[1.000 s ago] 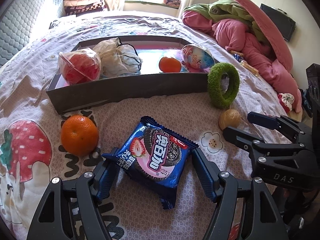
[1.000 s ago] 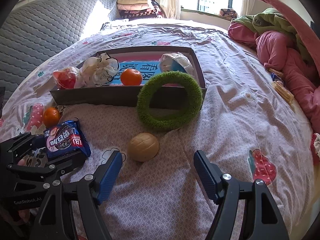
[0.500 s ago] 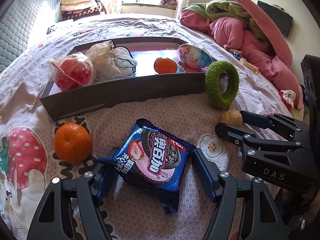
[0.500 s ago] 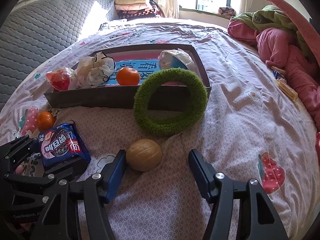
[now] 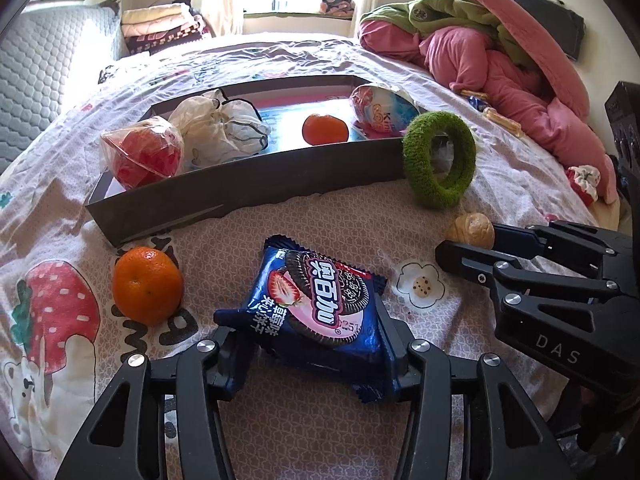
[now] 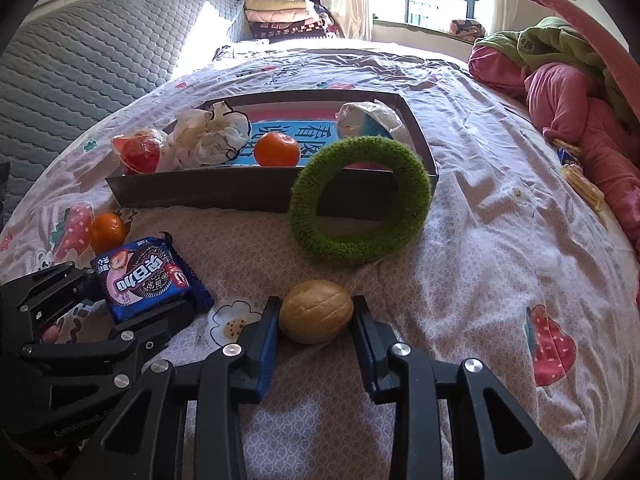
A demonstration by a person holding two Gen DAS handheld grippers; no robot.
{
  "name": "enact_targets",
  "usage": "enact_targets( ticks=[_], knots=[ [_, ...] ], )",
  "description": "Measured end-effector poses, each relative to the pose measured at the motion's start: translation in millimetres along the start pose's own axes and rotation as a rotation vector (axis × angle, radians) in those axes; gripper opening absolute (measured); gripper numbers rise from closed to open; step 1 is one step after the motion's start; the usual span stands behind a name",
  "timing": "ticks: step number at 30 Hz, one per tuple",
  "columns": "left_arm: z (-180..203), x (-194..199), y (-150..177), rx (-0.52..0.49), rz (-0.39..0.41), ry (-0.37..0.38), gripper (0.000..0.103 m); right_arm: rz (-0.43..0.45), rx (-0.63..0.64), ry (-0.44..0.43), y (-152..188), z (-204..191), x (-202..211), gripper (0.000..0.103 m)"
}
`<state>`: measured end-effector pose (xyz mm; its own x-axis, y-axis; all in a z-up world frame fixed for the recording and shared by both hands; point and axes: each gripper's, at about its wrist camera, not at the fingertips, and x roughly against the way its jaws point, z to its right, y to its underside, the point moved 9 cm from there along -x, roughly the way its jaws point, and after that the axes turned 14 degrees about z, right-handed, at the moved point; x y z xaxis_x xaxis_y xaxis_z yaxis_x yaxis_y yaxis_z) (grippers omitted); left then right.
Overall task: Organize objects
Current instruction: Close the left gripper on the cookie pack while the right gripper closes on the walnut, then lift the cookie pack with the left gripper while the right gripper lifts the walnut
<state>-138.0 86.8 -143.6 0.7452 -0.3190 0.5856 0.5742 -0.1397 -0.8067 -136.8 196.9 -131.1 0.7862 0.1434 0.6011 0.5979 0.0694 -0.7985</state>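
Right wrist view shows the tan, walnut-shaped ball (image 6: pixel 316 311) resting on the patterned bedsheet (image 6: pixel 480 240), pinched between the blue-padded fingers of the right gripper (image 6: pixel 315 316), whose pads touch it on both sides. Left wrist view shows the blue foil packet of strawberry sandwich biscuits (image 5: pixel 320 312) lying on the same sheet, with the left gripper (image 5: pixel 308 344) pressed against its two long edges (the wrapper looks slightly bunched there, so the grip seems made). Both grasps appear complete and nothing is lifted, so the step in hand is judged to be the pick-up, done by both hands at once.

Just beyond stands the shallow dark cardboard tray (image 6: pixel 200 194), already holding a red item in clear plastic (image 6: pixel 138 150), a crumpled white bag (image 6: pixel 208 136), a small orange mandarin (image 6: pixel 277 149) and a foil-wrapped egg (image 6: pixel 368 118). A fuzzy green ring (image 6: pixel 360 200) leans against the tray's front wall, and a second mandarin (image 5: pixel 147 286) sits loose beside the packet.

The next move probably calls for raising both items high enough to clear the tray's front wall, steering the ball past the ring, and releasing over bare tray floor.
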Motion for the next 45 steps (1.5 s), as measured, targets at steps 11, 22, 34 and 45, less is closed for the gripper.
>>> enact_targets(
  ticks=[11,22,34,45],
  knots=[
    [-0.9,7.5,-0.2,0.034,-0.004,0.011,0.052,0.014,0.01,-0.015,-4.7,-5.7,7.1,0.035],
    [-5.0,20.2,-9.0,0.054,0.019,0.001,0.052,0.027,0.02,-0.024,-10.7,-10.2,14.3,0.035],
    [-6.8,41.9,-22.8,0.06,0.063,-0.009,0.052,0.065,0.025,-0.032,-21.7,-14.1,29.7,0.035],
    [-5.6,54.6,-36.4,0.063,0.095,-0.019,0.052,0.107,0.026,-0.034,-37.4,-15.7,43.6,0.035]
  ],
)
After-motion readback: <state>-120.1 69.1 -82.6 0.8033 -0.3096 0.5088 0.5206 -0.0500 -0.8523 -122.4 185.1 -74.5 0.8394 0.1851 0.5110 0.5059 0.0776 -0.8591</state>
